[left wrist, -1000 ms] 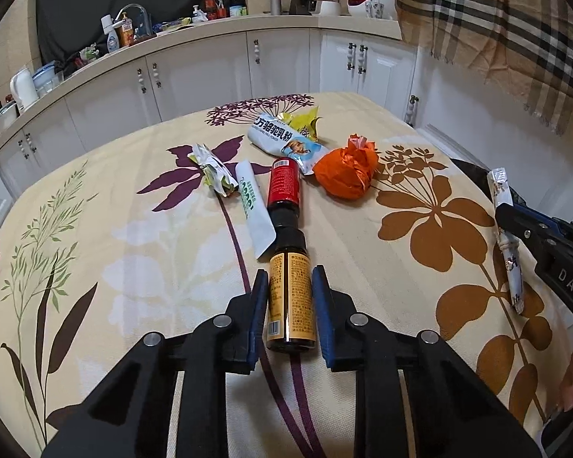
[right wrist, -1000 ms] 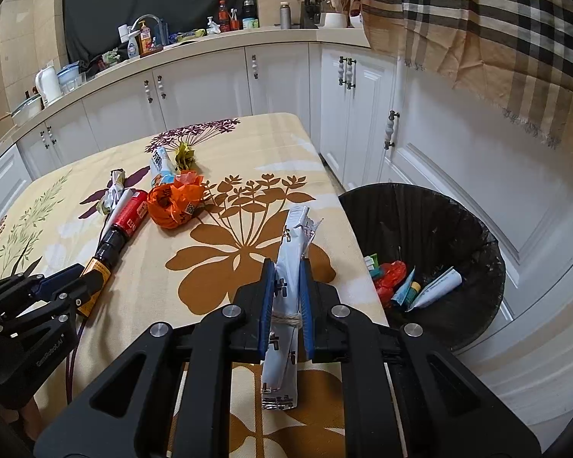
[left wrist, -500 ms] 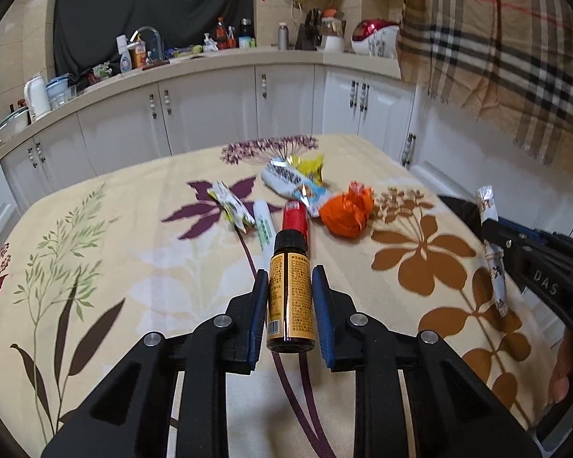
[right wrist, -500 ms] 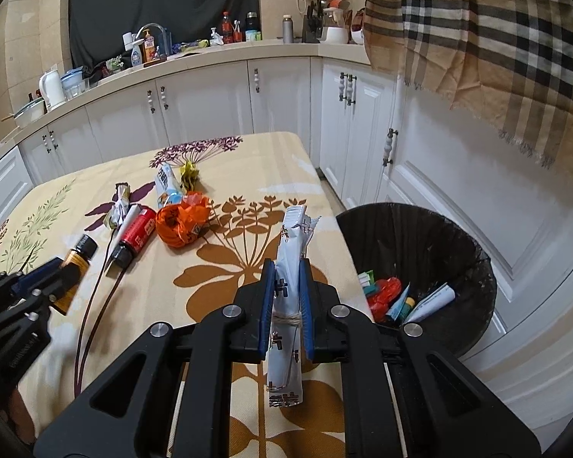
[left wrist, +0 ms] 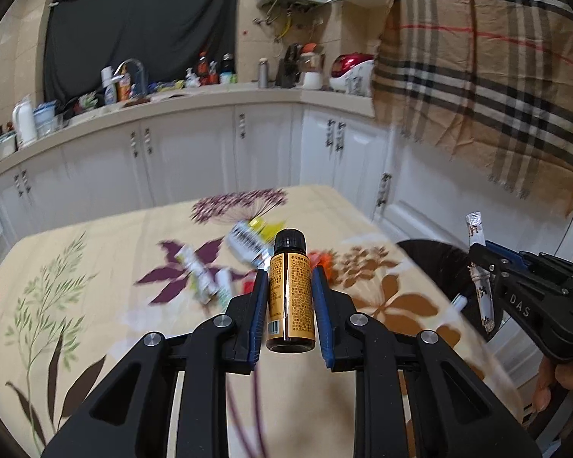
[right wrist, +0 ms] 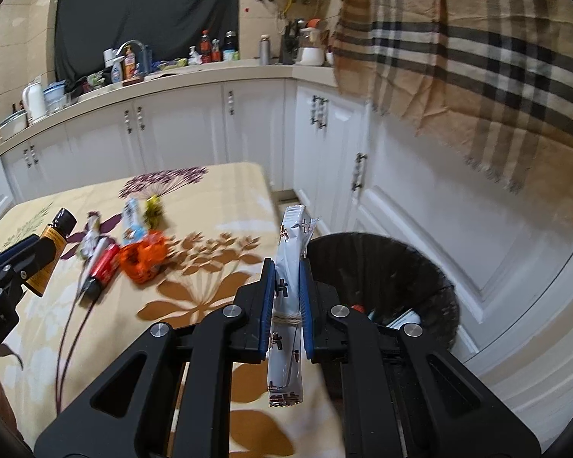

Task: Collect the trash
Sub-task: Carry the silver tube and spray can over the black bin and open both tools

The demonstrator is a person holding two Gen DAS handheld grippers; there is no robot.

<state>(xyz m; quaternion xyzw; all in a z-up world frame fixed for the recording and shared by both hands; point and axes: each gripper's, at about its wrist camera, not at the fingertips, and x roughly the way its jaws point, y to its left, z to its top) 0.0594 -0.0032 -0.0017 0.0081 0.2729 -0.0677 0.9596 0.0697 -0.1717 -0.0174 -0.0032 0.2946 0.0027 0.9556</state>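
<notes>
The left gripper [left wrist: 289,290] now holds the brown bottle [left wrist: 289,297] clear of the table [left wrist: 95,267]; a second ago the bottle lies on the cloth in line with the red can [right wrist: 107,265], and now its black cap stands up against the far litter and the white cabinets behind. The view tilts upward, so more of the counter and wall shows and less of the table. The right gripper [right wrist: 286,286] with its white packet [right wrist: 288,267] also rises and shifts rightward, the packet's top edge now against the cabinet doors beside the black bin [right wrist: 401,267], which sits nearer the middle of the right wrist view
</notes>
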